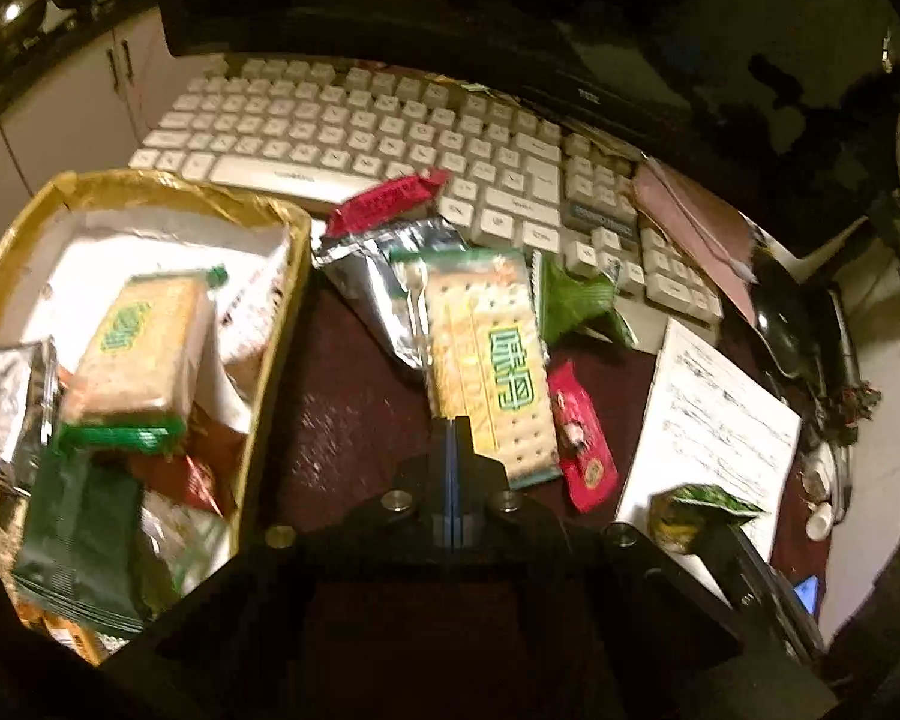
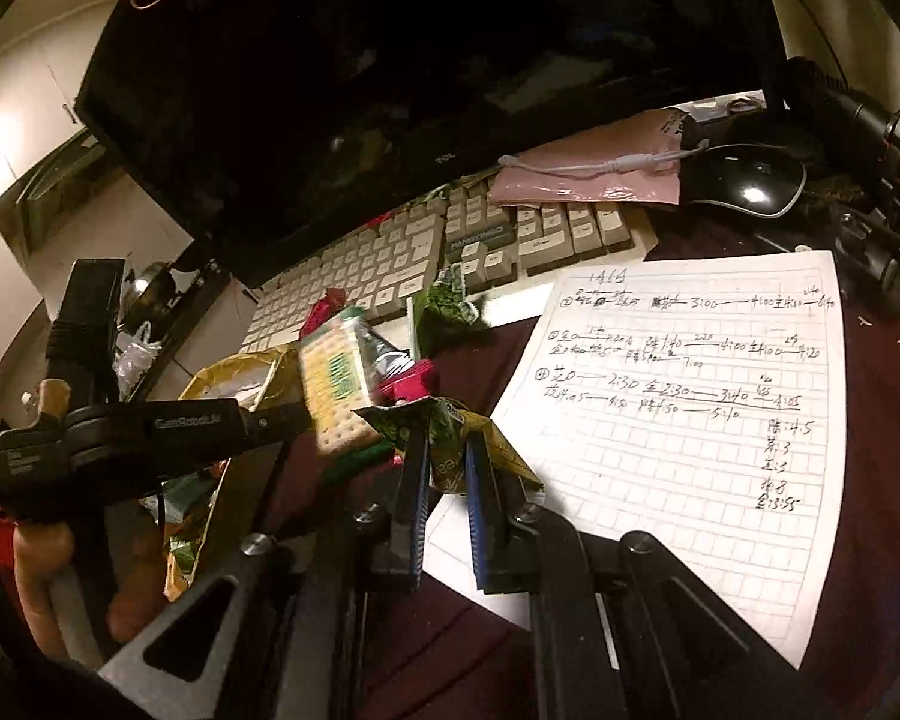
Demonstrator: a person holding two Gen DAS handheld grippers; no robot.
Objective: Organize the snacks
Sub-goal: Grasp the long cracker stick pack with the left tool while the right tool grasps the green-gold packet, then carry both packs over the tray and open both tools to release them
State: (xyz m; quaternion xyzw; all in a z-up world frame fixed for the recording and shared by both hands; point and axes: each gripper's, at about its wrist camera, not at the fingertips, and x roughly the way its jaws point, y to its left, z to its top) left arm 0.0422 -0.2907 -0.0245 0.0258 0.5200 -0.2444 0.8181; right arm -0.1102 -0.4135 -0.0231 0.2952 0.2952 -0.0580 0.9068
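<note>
In the left wrist view my left gripper [image 1: 453,429] is shut and empty, its tips just over the near end of a cracker pack [image 1: 489,369] on the dark red table. A gold box [image 1: 270,204] at the left holds several snack packs, with another cracker pack [image 1: 135,354] on top. Loose snacks lie by the keyboard: a red bar [image 1: 387,201], a silver pouch [image 1: 366,282], a green packet [image 1: 576,300], a red candy [image 1: 582,444]. My right gripper [image 2: 447,441] is shut on a green-yellow snack packet [image 2: 450,426], seen also in the left wrist view [image 1: 699,510].
A white keyboard [image 1: 354,126] and a black monitor [image 2: 360,78] stand behind the snacks. A handwritten sheet [image 2: 678,408] lies at the right. A pink pouch [image 2: 588,177] and a black mouse [image 2: 744,180] sit at the far right.
</note>
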